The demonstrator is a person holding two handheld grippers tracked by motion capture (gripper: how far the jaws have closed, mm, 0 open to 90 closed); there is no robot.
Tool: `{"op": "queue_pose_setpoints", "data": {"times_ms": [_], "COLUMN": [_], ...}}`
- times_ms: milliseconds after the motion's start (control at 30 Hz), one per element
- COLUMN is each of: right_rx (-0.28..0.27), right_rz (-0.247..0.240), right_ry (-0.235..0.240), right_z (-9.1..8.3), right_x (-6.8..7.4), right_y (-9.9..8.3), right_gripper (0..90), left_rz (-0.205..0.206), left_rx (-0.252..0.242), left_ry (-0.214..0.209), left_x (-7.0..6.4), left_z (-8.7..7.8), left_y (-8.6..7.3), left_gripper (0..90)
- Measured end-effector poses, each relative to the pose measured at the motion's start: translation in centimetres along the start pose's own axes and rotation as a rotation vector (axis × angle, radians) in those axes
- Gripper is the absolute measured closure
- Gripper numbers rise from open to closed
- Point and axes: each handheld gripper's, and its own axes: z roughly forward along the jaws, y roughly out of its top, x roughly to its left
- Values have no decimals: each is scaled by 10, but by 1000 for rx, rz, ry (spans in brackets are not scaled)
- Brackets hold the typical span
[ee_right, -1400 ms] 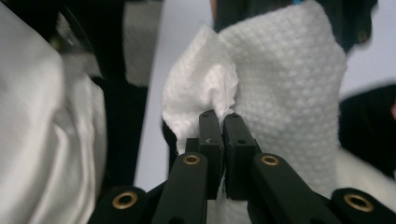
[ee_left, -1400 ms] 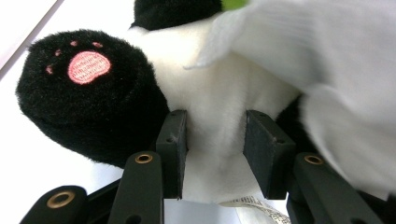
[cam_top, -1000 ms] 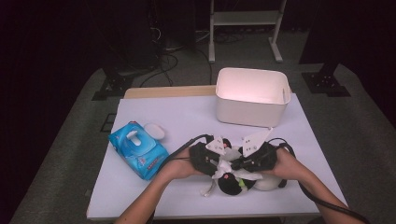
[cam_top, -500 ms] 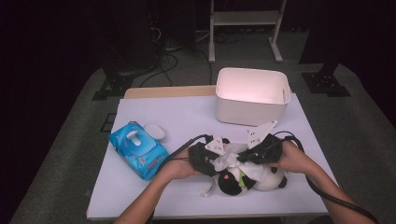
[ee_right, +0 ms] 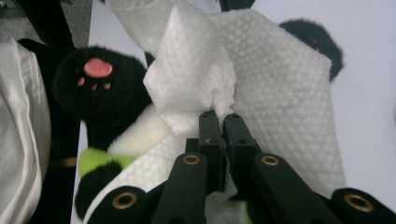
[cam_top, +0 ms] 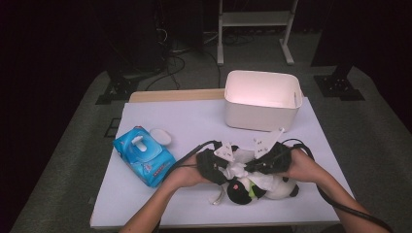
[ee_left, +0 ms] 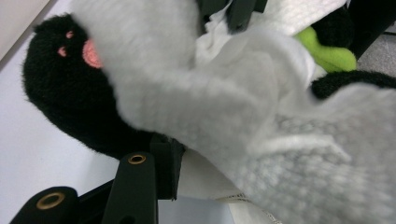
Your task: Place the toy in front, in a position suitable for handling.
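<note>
Fingers [ee_right: 212,135] of the right gripper [ee_right: 219,119] pinch a fold of the thin, limp wet wipe [ee_right: 280,79], best held by its bunched edge, draped over the soft plush panda [ee_right: 100,93]; the left gripper's [cam_top: 214,165] closure cannot be told.

Ahead of my hand-held grippers, toward the far right of the counter [cam_top: 160,121], stands an open white bin [cam_top: 261,101], near them but not touching. Off to the left of my left one lies a blue wipes pack [cam_top: 144,155] with its flap open, and a round white lid [cam_top: 160,137] sits just beyond it, at its far edge. A wooden board [cam_top: 175,95] runs along the counter's far edge, left of the bin. Beyond the counter, on the floor, cables [cam_top: 175,58] lie by a white stand [cam_top: 255,19].
</note>
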Motion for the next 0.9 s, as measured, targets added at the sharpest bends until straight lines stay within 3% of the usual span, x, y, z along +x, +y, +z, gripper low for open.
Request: {"op": "queue_pose_setpoints", "data": {"times_ms": [233,333,400,567,667,900], "right_rx": [3,32,21,-6,1,-17], "right_rz": [-19,-22,13,34,65,88], "right_ry": [17,-6,-22,-50,-36,-17], "right_z": [5,-3,-14,-24,-22,-19], "right_x": [-6,-9,-14,-20,-26,-20], "right_y": [8,4,-3,-7,-14,-21], "right_gripper": [868,867,866,865,866,869], "left_rz": [-4,6,2,6,6,-22], "left_rx": [2,14,14,25,23,1], "left_ry": [6,12,13,19,28,35], "left_x": [0,0,0,1,2,6], "left_z": [1,0,1,0,-3,-15], "left_y": [0,1,2,3,5,7], "left_gripper": [557,558,559,557,541,493]}}
